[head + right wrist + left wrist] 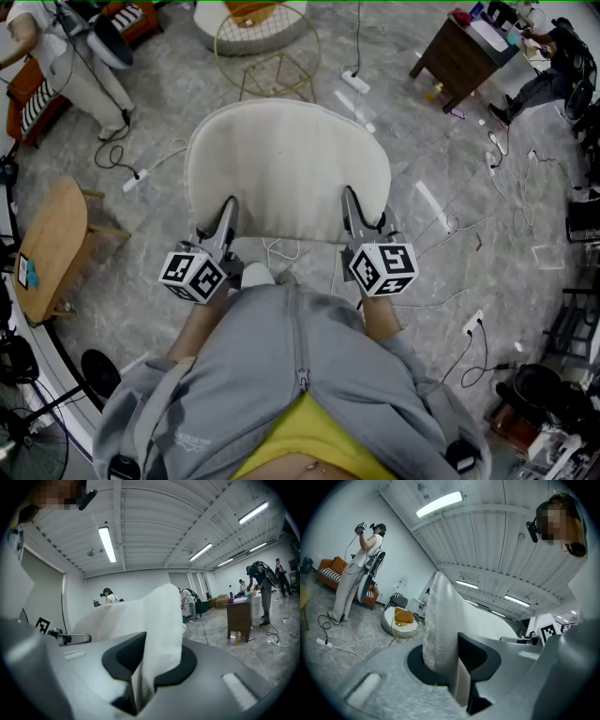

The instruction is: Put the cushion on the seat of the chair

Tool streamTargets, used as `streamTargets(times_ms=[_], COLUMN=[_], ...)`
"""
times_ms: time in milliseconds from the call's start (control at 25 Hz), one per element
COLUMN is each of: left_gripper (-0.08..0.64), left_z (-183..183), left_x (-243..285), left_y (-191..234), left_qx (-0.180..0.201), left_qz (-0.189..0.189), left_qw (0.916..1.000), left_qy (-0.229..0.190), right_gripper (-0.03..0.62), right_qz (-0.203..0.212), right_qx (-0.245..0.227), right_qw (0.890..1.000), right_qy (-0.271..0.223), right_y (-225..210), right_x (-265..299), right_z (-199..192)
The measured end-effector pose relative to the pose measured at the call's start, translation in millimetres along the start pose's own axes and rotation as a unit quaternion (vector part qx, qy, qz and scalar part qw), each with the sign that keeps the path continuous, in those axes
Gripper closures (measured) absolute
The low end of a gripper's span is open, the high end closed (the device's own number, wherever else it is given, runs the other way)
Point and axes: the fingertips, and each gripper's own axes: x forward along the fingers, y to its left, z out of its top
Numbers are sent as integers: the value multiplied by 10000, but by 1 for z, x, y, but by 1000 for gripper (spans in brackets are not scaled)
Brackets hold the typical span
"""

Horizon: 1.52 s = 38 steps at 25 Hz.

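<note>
White cushion (286, 169) held above a grey marbled floor (441, 141).
A round wooden table (52, 244) stands at left. The left gripper (228, 211) is clamped on the cushion's near edge, and the right gripper (350, 206) grips that same edge further right. Loose cables (441, 225) trail over the floor, and a dark desk (459, 56) stands far right.

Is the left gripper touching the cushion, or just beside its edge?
Touching. In the left gripper view, the left gripper has its jaws closed on the edge of the cushion, fabric pinched between them.
</note>
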Motion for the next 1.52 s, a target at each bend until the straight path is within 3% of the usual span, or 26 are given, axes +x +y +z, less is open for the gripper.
streamTargets(times_ms=[360, 640, 1000, 1280, 1520], left_gripper=[508, 508, 508, 508, 508], left_z=[5, 23, 72, 86, 99], left_x=[29, 98, 195, 256, 291], left_y=[29, 92, 178, 227, 241], left_qx=[-39, -186, -255, -312, -325], left_qz=[33, -146, -300, -520, -658], left_qw=[10000, 9997, 9989, 9973, 9963], left_qy=[29, 61, 254, 403, 446], right_gripper=[529, 523, 522, 522, 522], right_qz=[91, -3, -263, -506, -667], right_qx=[124, 165, 237, 311, 334], right_qw=[9999, 9998, 9991, 9979, 9969], right_qy=[24, 145, 252, 253, 254], right_y=[-8, -24, -36, -50, -64], right_x=[39, 131, 258, 324, 353], right_z=[0, 4, 30, 34, 46])
